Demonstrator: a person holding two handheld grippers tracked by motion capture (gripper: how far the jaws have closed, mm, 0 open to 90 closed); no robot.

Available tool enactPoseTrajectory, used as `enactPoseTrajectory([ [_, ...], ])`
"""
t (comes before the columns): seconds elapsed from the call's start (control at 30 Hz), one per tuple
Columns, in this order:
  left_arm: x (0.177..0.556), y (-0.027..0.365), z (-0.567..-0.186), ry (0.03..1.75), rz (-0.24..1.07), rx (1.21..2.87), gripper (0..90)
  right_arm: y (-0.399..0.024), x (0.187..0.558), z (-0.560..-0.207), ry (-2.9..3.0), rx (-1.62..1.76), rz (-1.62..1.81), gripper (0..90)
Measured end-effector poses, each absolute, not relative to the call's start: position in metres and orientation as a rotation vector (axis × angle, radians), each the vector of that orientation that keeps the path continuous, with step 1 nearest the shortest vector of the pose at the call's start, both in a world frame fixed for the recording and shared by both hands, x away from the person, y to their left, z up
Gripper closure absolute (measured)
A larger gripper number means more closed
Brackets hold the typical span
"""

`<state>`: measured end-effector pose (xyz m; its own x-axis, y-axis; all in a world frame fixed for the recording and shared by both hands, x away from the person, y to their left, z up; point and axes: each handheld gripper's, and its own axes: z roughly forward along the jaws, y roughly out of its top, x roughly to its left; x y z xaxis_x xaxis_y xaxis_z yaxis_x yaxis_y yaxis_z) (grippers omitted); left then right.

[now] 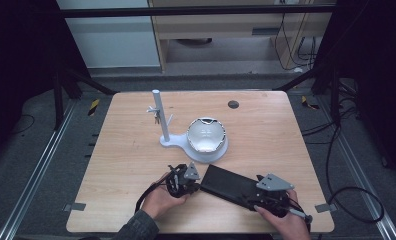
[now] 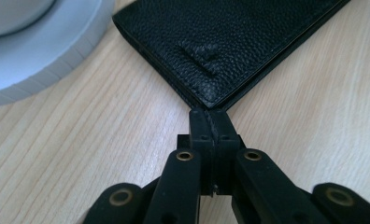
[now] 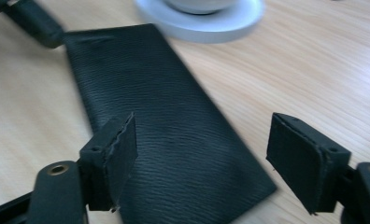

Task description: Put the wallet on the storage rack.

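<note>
- Left gripper (image 1: 196, 186): jaws pressed together on the corner of the black case (image 1: 231, 185), pinching its stitched edge; the left gripper view shows the pads (image 2: 202, 122) meeting with the case corner (image 2: 211, 100) nipped between them.
- Right gripper (image 1: 271, 200): jaws spread wide, straddling the far end of the case from above; pads (image 3: 115, 156) sit clear of the leather on either side, not clamped on anything.
- Case: flat, long, rectangular pouch, black pebbled or grained leather, stitched seam along the rim. Lies flat on the wooden table (image 1: 126, 150), near its front edge, slanting between the two grippers.
- Embossed mark pressed into the leather near the gripped corner (image 2: 204, 53); shape too blurred to read.
- Just beyond the case: white stand (image 1: 173, 141) with round, smooth base, upright post, small pegs. A glossy white bowl-shaped object (image 1: 206, 134) rests on the base.
- Table top: pale wood-grain laminate, one dark round grommet (image 1: 233, 104) near the back edge.
</note>
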<state>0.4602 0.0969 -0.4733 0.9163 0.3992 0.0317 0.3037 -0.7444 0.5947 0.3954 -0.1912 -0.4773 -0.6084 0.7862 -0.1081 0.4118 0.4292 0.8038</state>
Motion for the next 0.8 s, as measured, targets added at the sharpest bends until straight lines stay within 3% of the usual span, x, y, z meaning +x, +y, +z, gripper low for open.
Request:
enactPoseTrajectory([
  [0.33, 0.467, 0.093, -0.463, 0.523, 0.196, 2.397, 87.9, -0.145, 0.403, -0.482, 2.335, 0.886, 0.956, 12.5],
  [0.8, 0.474, 0.089, -0.451, 0.536, 0.197, 2.376, 87.7, -0.130, 0.421, -0.478, 2.386, 0.863, 0.769, 22.8],
])
